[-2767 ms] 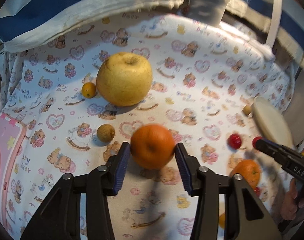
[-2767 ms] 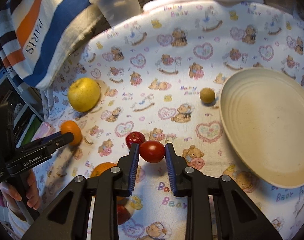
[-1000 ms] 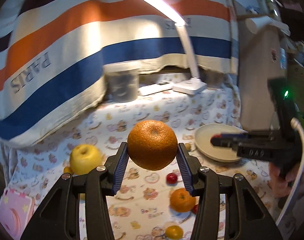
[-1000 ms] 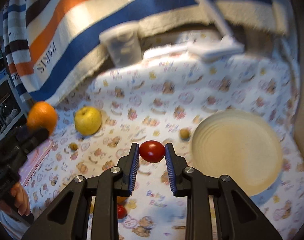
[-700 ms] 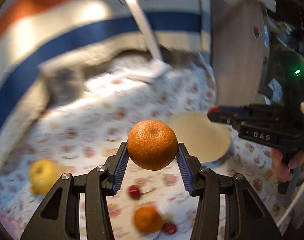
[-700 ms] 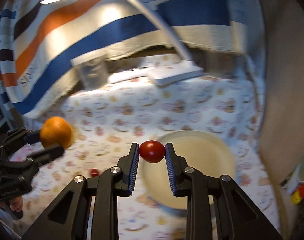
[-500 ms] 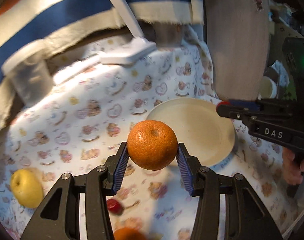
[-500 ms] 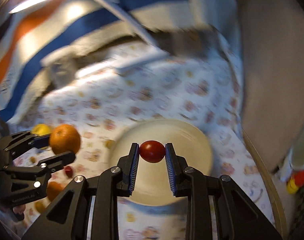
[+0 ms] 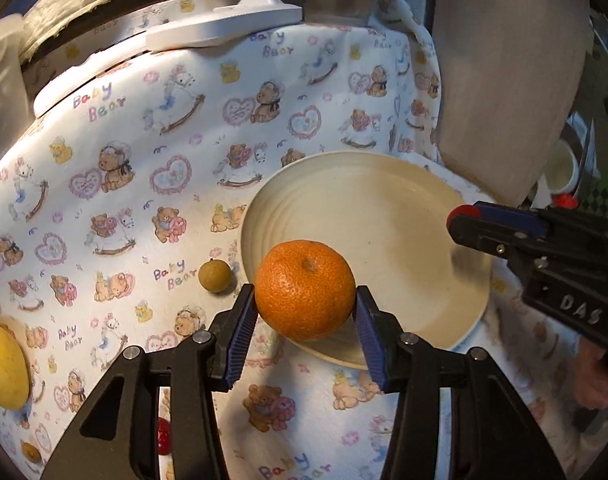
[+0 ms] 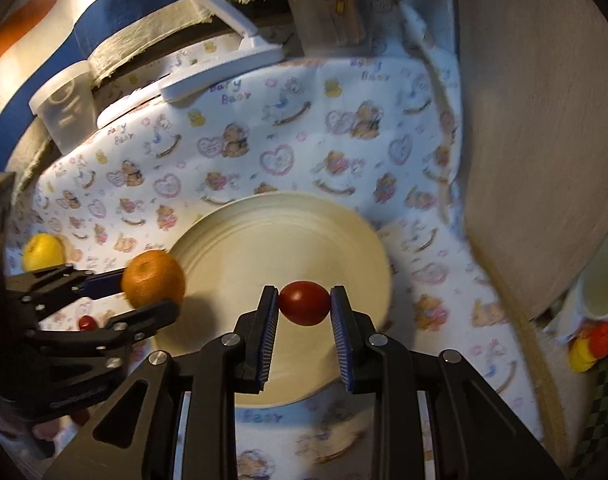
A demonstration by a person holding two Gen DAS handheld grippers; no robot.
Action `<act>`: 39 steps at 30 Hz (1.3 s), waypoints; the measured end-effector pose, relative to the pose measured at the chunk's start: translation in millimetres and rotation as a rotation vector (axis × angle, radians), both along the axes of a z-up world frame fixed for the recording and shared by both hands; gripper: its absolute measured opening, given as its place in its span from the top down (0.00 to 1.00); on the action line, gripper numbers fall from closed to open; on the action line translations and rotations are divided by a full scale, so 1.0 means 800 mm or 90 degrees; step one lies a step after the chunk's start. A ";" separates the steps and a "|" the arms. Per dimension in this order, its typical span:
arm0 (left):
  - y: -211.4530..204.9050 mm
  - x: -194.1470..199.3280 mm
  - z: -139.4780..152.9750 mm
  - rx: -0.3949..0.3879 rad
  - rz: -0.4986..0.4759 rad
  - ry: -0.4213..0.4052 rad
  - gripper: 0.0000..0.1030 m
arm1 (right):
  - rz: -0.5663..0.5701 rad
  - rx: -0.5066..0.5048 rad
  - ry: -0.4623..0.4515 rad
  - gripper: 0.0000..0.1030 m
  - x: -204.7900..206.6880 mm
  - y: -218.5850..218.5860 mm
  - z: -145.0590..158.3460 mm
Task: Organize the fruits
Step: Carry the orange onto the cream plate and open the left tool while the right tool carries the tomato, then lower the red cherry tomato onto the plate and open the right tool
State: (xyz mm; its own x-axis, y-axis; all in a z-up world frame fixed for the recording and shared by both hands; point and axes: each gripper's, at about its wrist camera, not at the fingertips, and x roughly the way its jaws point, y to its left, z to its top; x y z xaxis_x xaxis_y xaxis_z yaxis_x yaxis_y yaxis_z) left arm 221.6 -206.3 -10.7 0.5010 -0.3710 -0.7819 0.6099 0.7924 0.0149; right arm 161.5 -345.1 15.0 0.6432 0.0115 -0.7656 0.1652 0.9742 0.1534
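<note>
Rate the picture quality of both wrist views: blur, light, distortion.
Left wrist: sharp on the orange and plate; fisheye bends the cloth; corners dark. Right wrist: motion blur smears the cloth print and the board at right; tomato stays sharp; lamp glare upper left; orange casts a hard shadow on the plate.

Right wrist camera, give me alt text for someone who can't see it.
The right gripper holds a small red tomato above a bare cream plate on a teddy-bear-print cloth. At left, the left gripper holds an orange over the plate's edge.
</note>
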 end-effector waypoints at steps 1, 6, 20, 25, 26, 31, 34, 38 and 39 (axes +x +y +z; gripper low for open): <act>-0.002 -0.003 -0.003 0.012 -0.003 -0.006 0.54 | 0.001 0.013 0.007 0.73 0.001 -0.002 -0.003; -0.016 -0.019 -0.010 0.056 -0.021 -0.027 0.53 | -0.005 0.013 0.032 0.73 0.008 -0.003 -0.017; -0.002 -0.028 0.008 0.057 0.018 -0.079 0.39 | -0.005 0.018 0.057 0.73 0.013 -0.002 -0.029; 0.031 -0.049 0.025 0.044 0.025 -0.108 0.36 | -0.011 0.001 0.058 0.73 0.013 0.003 -0.030; 0.043 -0.056 0.030 0.040 0.024 -0.115 0.33 | -0.008 -0.001 0.060 0.73 0.014 0.004 -0.031; 0.091 -0.092 0.051 0.051 0.001 -0.203 0.24 | 0.001 0.009 0.070 0.73 0.016 0.008 -0.033; 0.126 -0.103 0.065 0.036 0.036 -0.218 0.23 | 0.000 0.013 0.072 0.73 0.014 0.008 -0.032; 0.165 -0.123 0.079 0.022 0.070 -0.268 0.18 | -0.004 0.003 0.054 0.44 0.009 0.008 -0.023; 0.174 -0.128 0.083 0.019 0.084 -0.281 0.18 | -0.007 0.008 0.046 0.37 0.006 0.007 -0.020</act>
State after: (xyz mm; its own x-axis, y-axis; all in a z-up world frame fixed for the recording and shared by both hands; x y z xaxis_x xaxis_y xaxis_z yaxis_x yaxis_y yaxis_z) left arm 119.2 -66.8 55.4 0.8300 -0.2621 -0.4924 0.4337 0.8583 0.2742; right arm 166.4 -339.9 -1.2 0.5870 0.0139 -0.8095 0.1870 0.9705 0.1523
